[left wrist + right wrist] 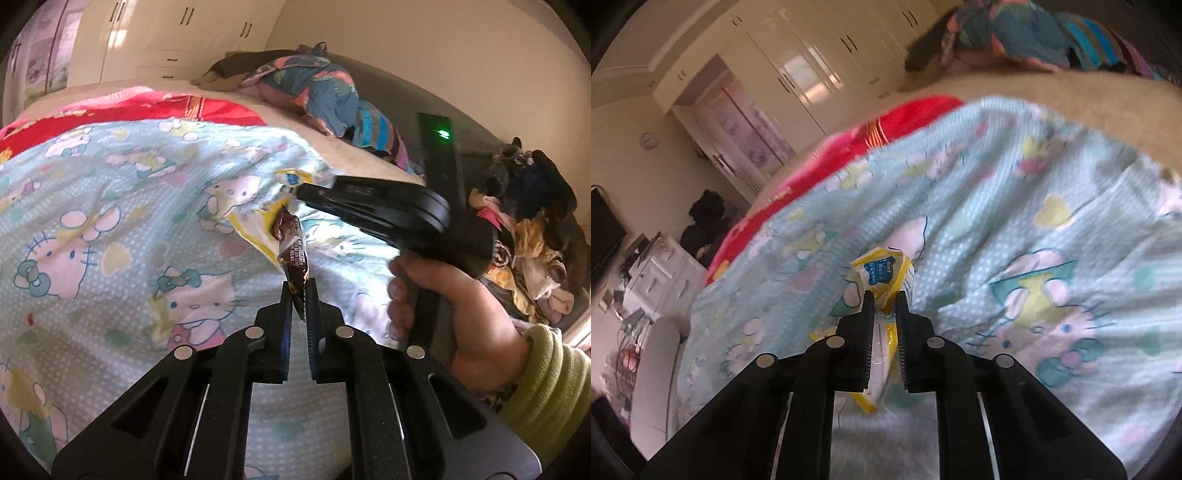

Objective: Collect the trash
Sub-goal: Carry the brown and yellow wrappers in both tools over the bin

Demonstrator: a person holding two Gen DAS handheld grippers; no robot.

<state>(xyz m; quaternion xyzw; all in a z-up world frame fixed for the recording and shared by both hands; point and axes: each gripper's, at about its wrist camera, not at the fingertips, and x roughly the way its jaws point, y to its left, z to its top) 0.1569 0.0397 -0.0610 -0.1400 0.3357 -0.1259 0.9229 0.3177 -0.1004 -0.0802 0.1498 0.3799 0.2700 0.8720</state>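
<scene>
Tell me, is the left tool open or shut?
Shut: the left tool pinches the brown wrapper's lower end, which sticks up between its fingers.

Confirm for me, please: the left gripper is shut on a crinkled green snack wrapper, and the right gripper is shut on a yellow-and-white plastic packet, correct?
Not quite. The left wrist view shows the left gripper shut on a crinkled brown snack wrapper, not a green one. The right gripper is indeed shut on the yellow-and-white plastic packet.

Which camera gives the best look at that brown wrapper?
The left wrist view: the brown wrapper hangs pinched in the left gripper, fully visible. The right wrist view does not show it.
</scene>
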